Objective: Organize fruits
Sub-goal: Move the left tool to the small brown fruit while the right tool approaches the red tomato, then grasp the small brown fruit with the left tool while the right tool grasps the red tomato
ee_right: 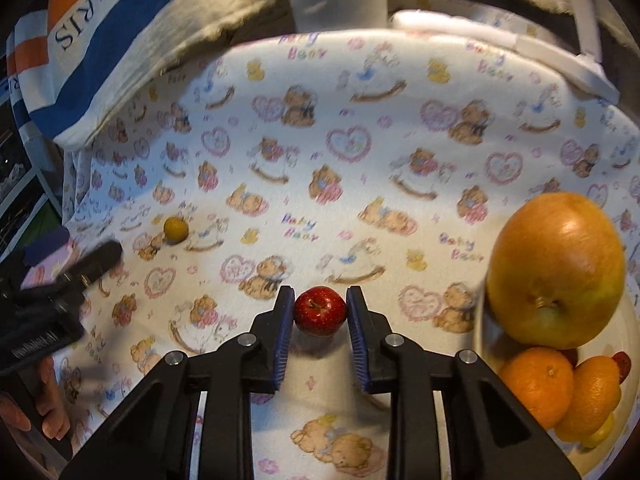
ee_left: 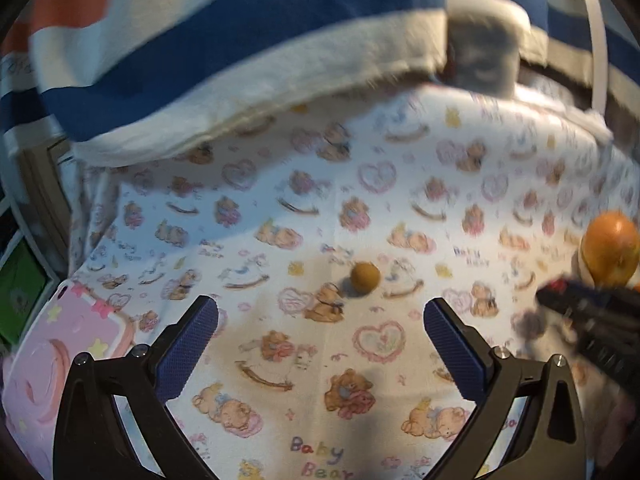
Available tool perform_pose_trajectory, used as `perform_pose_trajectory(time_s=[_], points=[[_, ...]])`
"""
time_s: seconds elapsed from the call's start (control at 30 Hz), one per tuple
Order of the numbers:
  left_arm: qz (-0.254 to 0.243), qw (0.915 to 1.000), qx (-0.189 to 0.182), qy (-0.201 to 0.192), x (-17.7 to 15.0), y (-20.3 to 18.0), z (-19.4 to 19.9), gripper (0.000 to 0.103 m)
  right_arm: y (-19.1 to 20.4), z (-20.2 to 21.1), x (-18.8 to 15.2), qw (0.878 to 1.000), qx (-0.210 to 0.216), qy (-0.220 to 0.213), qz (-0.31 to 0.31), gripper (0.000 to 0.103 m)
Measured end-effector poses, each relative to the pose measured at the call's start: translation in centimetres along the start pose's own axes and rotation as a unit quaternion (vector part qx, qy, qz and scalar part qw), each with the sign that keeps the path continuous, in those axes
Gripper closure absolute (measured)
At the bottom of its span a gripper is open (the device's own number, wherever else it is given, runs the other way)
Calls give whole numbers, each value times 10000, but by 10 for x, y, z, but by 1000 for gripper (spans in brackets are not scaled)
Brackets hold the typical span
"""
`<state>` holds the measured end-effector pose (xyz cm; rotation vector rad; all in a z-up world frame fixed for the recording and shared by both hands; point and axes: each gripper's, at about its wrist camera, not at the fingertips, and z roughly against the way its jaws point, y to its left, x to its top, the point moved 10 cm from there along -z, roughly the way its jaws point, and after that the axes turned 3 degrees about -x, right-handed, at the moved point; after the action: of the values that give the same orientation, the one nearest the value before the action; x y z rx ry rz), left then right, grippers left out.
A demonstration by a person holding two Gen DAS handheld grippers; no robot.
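Observation:
My right gripper is shut on a small red apple, held just above the bear-print cloth. To its right a white bowl holds a large orange-yellow apple, oranges and a lemon. My left gripper is open and empty above the cloth. A small yellow-brown round fruit lies on the cloth just ahead of it; it also shows in the right wrist view. The large apple shows at the right edge of the left wrist view.
A bear-print cloth covers the table. A blue, white and orange towel lies along the far edge. A pink patterned board sits at the left. The other gripper shows at the left of the right wrist view.

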<state>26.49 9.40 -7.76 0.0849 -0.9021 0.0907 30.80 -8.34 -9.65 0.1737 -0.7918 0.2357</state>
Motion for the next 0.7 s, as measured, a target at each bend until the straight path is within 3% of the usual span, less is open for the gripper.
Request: perform_pose_trajectory(time_s=[0.13, 0.3, 0.43, 0.63, 0.7], points=[[38, 9989, -344, 307, 5, -11, -16, 12, -10, 14, 12, 9989, -130, -421, -139, 75], [295, 9965, -539, 573, 17, -7, -40, 41, -13, 21, 15, 9979, -184, -594, -189, 76], [494, 9939, -627, 760, 20, -3, -58, 44, -13, 22, 14, 9979, -199, -597, -176, 75], [347, 9927, -665, 939, 10, -12, -72, 54, -15, 16, 10, 9985, -223, -450, -221, 76], [388, 9911, -790, 997, 9, -16, -75, 72, -18, 15, 9, 9983, -212, -439, -314, 76]])
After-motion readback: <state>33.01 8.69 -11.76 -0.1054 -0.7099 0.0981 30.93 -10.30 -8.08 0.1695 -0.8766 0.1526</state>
